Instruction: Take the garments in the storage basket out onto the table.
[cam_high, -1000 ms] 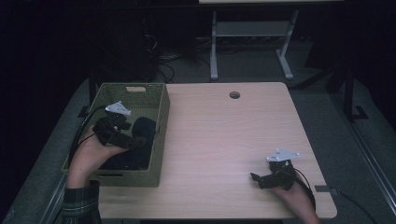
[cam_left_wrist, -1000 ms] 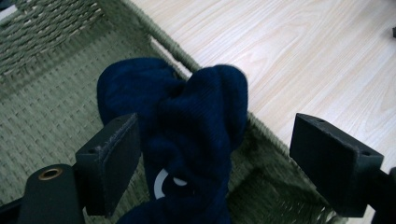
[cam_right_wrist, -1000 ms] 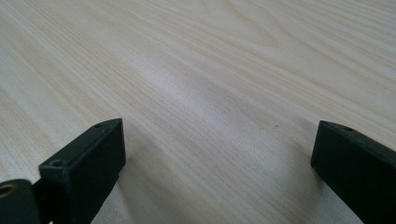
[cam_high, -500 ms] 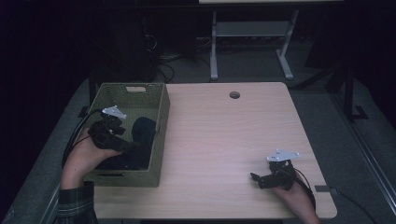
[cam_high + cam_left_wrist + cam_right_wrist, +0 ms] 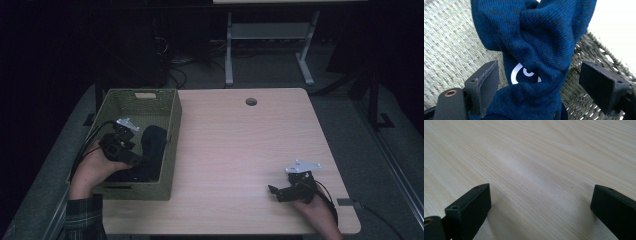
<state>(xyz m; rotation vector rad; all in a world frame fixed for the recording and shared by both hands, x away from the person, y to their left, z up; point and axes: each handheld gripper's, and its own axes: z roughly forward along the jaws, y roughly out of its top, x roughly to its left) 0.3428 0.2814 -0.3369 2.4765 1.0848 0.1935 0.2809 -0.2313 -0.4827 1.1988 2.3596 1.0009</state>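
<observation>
A dark blue sock bundle (image 5: 152, 142) with a white mark lies in the woven green basket (image 5: 172, 150) at the table's left. My left gripper (image 5: 134, 157) reaches into the basket and is open. In the left gripper view the sock (image 5: 536, 45) sits between the two spread jaws of the left gripper (image 5: 544, 82), close against the left one, with the basket's weave (image 5: 451, 45) behind it. My right gripper (image 5: 275, 191) rests low over the table's near right and is open. In the right gripper view, only bare wood lies between the jaws of the right gripper (image 5: 541, 202).
The light wood table (image 5: 240, 145) has a round cable hole (image 5: 251, 101) near its far edge. Beyond the table, a white desk frame (image 5: 265, 35) and cables stand on the dark floor. Wood grain (image 5: 536, 150) stretches ahead of the right jaws.
My left hand and gripper have shifted slightly left and nearer within the basket. The right gripper has stayed where it was.
</observation>
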